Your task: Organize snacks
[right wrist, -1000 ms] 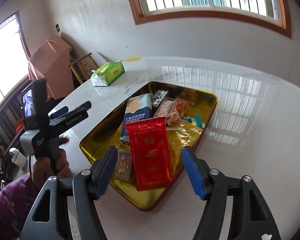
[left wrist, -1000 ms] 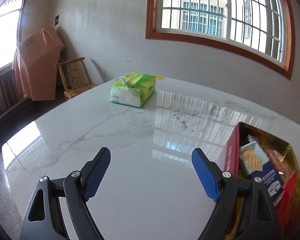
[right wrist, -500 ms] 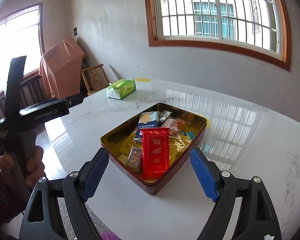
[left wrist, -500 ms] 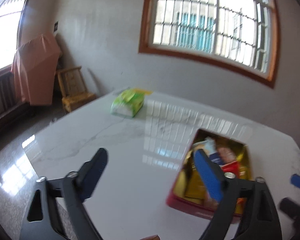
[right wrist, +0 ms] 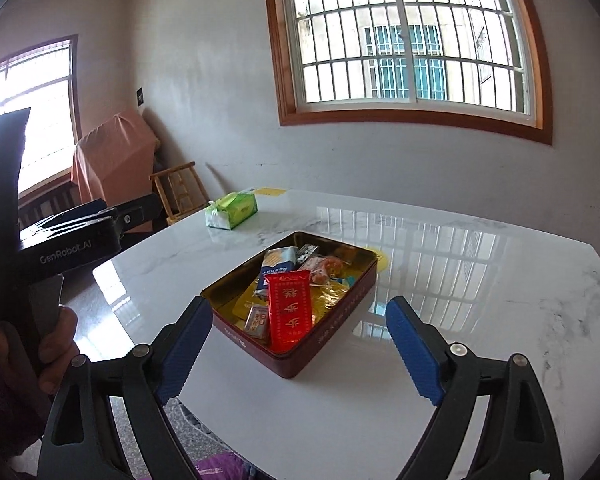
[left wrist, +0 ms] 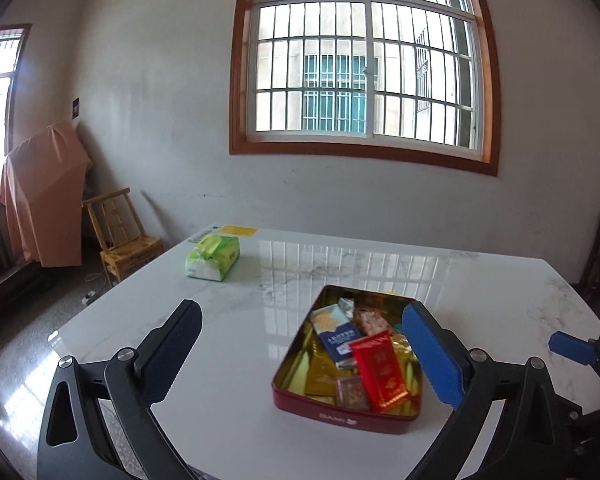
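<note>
A red tin with a gold inside [left wrist: 342, 419] [right wrist: 324, 336] stands on the white marble table [left wrist: 236, 360] [right wrist: 480, 300]. It holds several snack packs: a red packet [left wrist: 380, 370] [right wrist: 290, 310] on top, a blue biscuit pack [left wrist: 336, 332] [right wrist: 278, 262] and small wrapped sweets. My left gripper [left wrist: 308, 354] is open and empty, held back above the table's near edge. My right gripper [right wrist: 300, 354] is open and empty, also back from the tin. The left gripper's body shows at the left of the right wrist view.
A green tissue pack [left wrist: 212, 258] [right wrist: 232, 210] lies at the table's far left corner beside a yellow sticker [left wrist: 240, 231]. A wooden chair [left wrist: 120, 236] and a pink-covered object [left wrist: 40, 196] stand by the left wall. The table edge runs close below both grippers.
Both grippers have pulled back and up from the tin, so the whole tin and table now show. Both stayed open and empty.
</note>
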The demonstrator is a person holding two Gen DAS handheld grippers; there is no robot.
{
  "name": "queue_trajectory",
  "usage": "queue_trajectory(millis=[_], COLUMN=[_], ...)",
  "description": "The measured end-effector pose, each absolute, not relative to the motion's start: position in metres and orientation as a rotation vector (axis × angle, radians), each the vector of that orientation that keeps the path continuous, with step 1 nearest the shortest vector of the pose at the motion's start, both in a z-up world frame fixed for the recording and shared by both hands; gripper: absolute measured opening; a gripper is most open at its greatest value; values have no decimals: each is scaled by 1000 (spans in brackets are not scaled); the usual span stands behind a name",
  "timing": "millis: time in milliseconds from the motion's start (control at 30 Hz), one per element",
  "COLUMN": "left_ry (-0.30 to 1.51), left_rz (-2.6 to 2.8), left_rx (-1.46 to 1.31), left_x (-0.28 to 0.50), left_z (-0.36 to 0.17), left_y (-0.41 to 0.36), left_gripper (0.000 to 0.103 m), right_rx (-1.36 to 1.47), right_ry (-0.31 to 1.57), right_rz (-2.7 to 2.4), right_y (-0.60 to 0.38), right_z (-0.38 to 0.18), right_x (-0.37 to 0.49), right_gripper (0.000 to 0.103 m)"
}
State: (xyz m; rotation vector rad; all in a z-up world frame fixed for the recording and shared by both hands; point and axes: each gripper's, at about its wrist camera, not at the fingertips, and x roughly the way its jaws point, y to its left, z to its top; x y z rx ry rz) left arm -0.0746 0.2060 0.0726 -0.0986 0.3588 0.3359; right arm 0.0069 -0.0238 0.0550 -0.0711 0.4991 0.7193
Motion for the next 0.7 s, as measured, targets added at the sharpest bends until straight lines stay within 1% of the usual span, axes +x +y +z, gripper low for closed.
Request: queue_trajectory(millis=[233, 700], left_ry=[371, 382], left_rz=[325, 316], left_rx=[-82, -30], left_x=[-77, -67], left_z=[74, 70], left_y=[189, 172], left_gripper=[102, 102], right_rx=[-51, -26], right_ry=[486, 501], right_rz=[705, 685], right_y=[-38, -54], right_z=[56, 49], right_x=[4, 8], right_gripper=[92, 92])
